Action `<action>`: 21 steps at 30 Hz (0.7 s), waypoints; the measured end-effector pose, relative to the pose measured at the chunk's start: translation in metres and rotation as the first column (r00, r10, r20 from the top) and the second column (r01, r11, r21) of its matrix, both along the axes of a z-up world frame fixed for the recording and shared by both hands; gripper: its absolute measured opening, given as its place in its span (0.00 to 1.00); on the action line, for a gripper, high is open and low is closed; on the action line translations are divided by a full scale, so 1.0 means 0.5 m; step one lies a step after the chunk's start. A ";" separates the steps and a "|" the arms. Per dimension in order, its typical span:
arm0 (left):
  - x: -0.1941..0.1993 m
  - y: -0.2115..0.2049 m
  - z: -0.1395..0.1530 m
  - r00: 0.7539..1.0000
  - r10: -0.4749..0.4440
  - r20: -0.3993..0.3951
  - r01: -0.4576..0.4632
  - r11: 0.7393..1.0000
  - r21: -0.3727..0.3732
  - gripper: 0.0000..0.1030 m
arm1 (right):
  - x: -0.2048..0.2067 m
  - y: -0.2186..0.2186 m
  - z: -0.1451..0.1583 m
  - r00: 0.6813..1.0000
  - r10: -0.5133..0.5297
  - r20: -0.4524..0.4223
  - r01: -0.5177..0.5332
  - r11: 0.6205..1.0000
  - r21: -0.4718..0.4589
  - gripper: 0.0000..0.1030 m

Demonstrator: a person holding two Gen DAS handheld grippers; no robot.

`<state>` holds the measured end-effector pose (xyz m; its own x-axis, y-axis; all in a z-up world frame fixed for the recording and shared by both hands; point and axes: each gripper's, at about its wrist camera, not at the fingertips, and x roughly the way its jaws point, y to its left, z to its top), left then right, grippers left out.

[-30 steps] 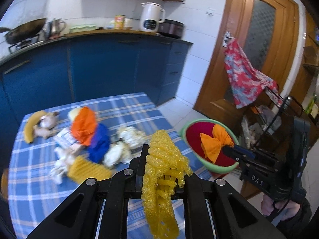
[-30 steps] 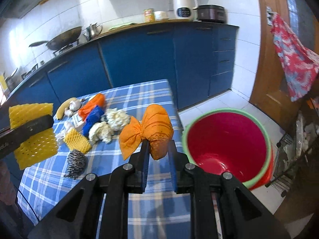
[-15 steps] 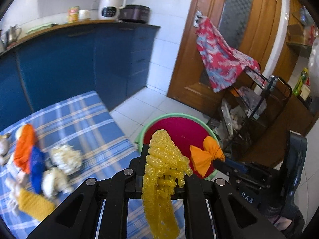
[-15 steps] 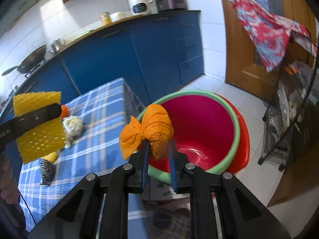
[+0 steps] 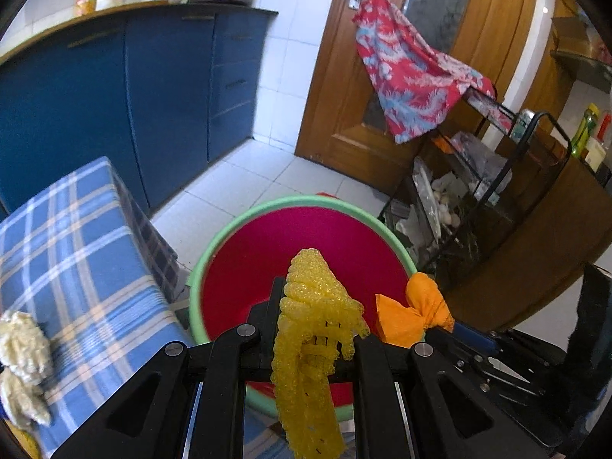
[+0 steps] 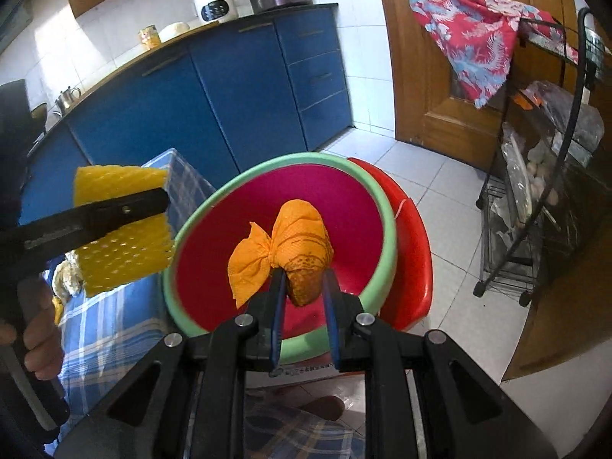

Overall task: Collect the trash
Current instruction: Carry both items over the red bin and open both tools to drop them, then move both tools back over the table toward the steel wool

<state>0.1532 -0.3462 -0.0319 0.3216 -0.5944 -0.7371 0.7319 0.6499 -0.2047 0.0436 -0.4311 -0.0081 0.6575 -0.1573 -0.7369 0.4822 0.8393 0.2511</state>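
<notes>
My left gripper [image 5: 306, 317] is shut on a yellow foam net [image 5: 311, 340] and holds it over the near rim of the red basin with a green rim [image 5: 290, 206]. My right gripper [image 6: 302, 287] is shut on an orange tied wrapper [image 6: 294, 252] and holds it above the same basin [image 6: 390, 237]. In the right wrist view the left gripper [image 6: 145, 202] with the yellow net [image 6: 122, 241] is at the left, beside the basin. In the left wrist view the orange wrapper [image 5: 415, 313] is at the right over the basin's edge.
A table with a blue checked cloth [image 5: 69, 252] stands left of the basin, with white crumpled trash [image 5: 19, 344] on it. A red stool [image 6: 413, 252] sits under the basin. A black wire rack [image 5: 478, 199] stands to the right, blue cabinets [image 5: 114, 107] behind.
Both grippers have swung from over the table to over the basin, each still holding its piece. The table trash has slid out of view to the left.
</notes>
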 end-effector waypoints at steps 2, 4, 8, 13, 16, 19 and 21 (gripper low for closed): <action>0.000 -0.009 -0.010 1.000 0.000 -0.011 0.000 1.000 0.018 0.20 | -0.001 -0.003 -0.003 1.000 -0.003 0.000 0.003 1.000 0.003 0.22; -0.001 -0.012 -0.012 1.000 0.007 -0.007 -0.007 1.000 0.030 0.44 | -0.002 -0.007 -0.005 1.000 -0.007 0.002 0.007 1.000 0.008 0.24; -0.007 -0.009 -0.002 0.999 0.017 0.043 -0.019 0.999 0.042 0.52 | -0.003 -0.010 -0.007 1.000 -0.009 0.008 0.009 1.000 0.021 0.25; -0.005 0.011 0.014 0.998 0.042 0.052 -0.044 0.998 0.043 0.53 | 0.001 -0.008 -0.007 1.000 -0.009 0.013 0.008 1.000 0.029 0.35; -0.005 0.025 0.024 0.997 0.059 0.051 -0.061 0.997 0.039 0.53 | -0.001 -0.004 -0.001 1.000 -0.010 0.022 0.010 1.000 0.030 0.36; -0.014 0.042 0.036 0.996 0.069 0.058 -0.071 0.997 0.035 0.53 | -0.006 0.004 0.007 0.999 -0.011 0.033 0.010 1.000 0.027 0.39; -0.022 0.056 0.045 0.995 0.074 0.064 -0.076 0.996 0.037 0.53 | -0.009 0.010 0.015 0.999 -0.011 0.041 0.010 1.000 0.027 0.40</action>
